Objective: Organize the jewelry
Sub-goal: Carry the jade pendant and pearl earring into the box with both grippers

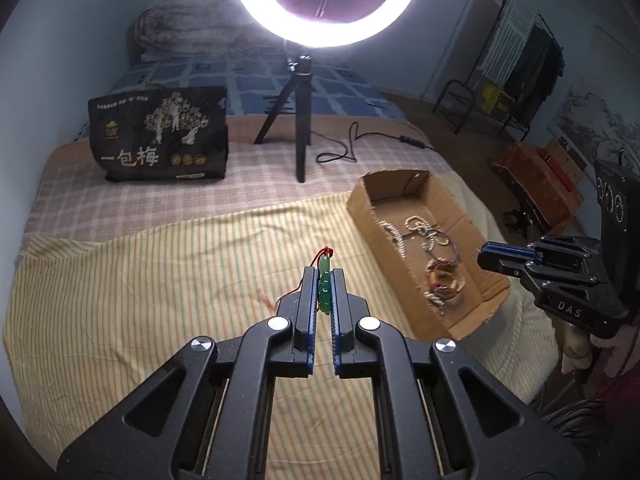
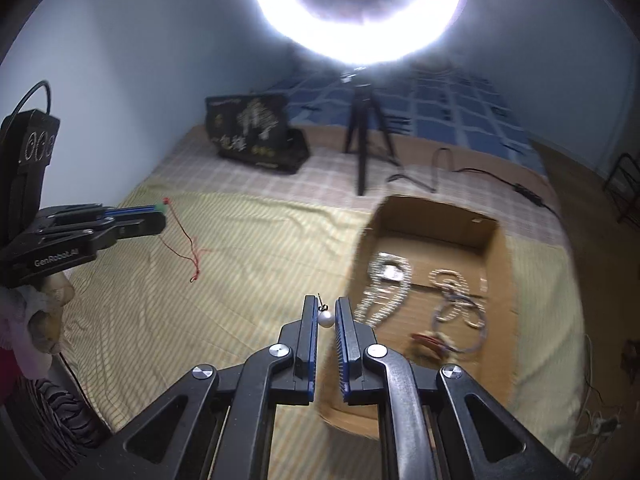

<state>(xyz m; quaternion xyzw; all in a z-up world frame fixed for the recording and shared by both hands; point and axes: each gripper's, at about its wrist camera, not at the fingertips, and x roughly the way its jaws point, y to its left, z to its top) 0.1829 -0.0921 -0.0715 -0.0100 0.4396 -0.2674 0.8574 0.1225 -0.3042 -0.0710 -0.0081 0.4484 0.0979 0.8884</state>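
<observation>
My left gripper (image 1: 324, 276) is shut on a green jade pendant (image 1: 324, 290) whose red cord (image 2: 188, 246) hangs down over the striped yellow cloth (image 1: 160, 280). My right gripper (image 2: 326, 306) is shut on a white pearl earring (image 2: 325, 319), held above the cloth just left of the cardboard box (image 2: 496, 264). The box (image 1: 372, 236) holds several pieces of jewelry: beaded necklaces (image 2: 384, 284), ring bracelets (image 2: 456, 304) and a wooden bangle (image 1: 444, 280). The right gripper (image 1: 492, 258) shows at the box's right in the left wrist view; the left gripper (image 2: 160, 212) shows at far left in the right wrist view.
A ring light on a black tripod (image 1: 300, 120) stands behind the cloth, with its cable (image 1: 360, 140) trailing right. A black printed bag (image 1: 160, 136) stands at the back left. A clothes rack (image 1: 516, 60) and boxes (image 1: 536, 184) are off the bed's right side.
</observation>
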